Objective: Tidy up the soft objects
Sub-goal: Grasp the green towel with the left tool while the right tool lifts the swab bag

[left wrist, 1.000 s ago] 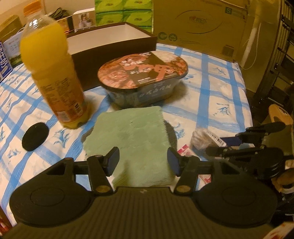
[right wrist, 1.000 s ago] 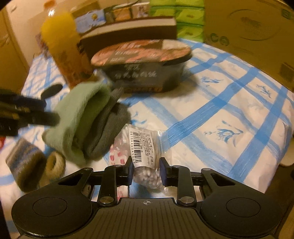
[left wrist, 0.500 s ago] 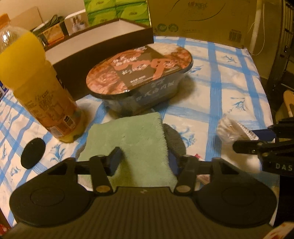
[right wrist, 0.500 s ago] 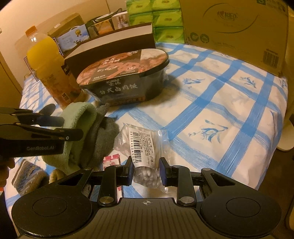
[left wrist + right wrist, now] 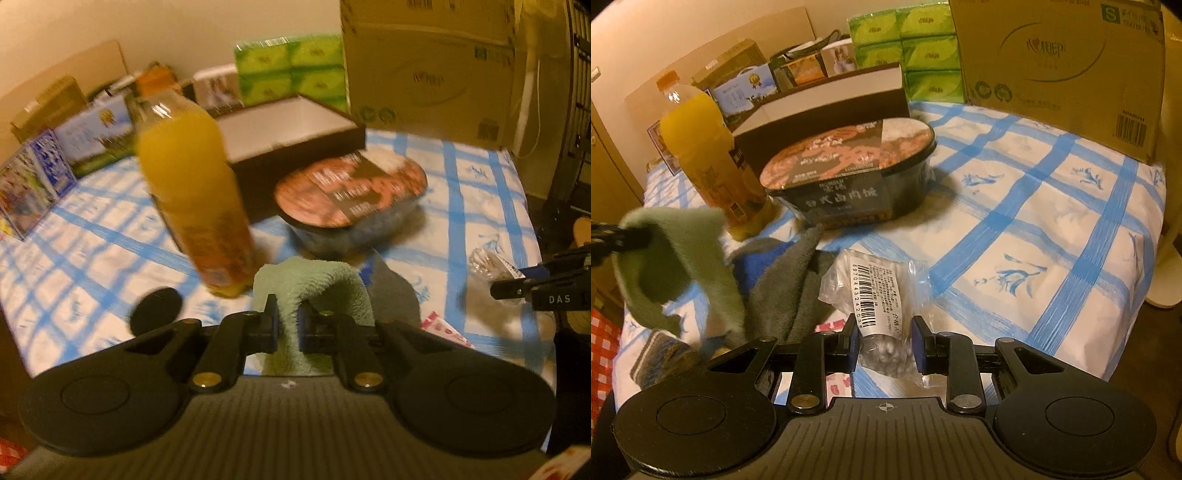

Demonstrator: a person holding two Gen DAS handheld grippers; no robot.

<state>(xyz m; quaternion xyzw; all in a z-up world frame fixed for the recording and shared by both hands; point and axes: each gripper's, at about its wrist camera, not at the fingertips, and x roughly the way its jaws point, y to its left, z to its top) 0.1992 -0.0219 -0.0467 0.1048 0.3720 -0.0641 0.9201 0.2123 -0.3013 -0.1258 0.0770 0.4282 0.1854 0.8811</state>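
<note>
My left gripper [image 5: 287, 325]: pinching green towel [image 5: 314, 284], lifted. My right gripper [image 5: 884, 345]: fingers clamped on plastic bag [image 5: 875, 295]; grey towel [image 5: 790, 280] to its left.

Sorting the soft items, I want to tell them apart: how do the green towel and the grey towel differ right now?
The green towel is pale mint; the grey towel is dark charcoal. The green towel is pinched in the left gripper and draped over it, lifted; the grey towel lies crumpled on the checked tablecloth, ungripped. Both look like fuzzy, limp fabric.
</note>
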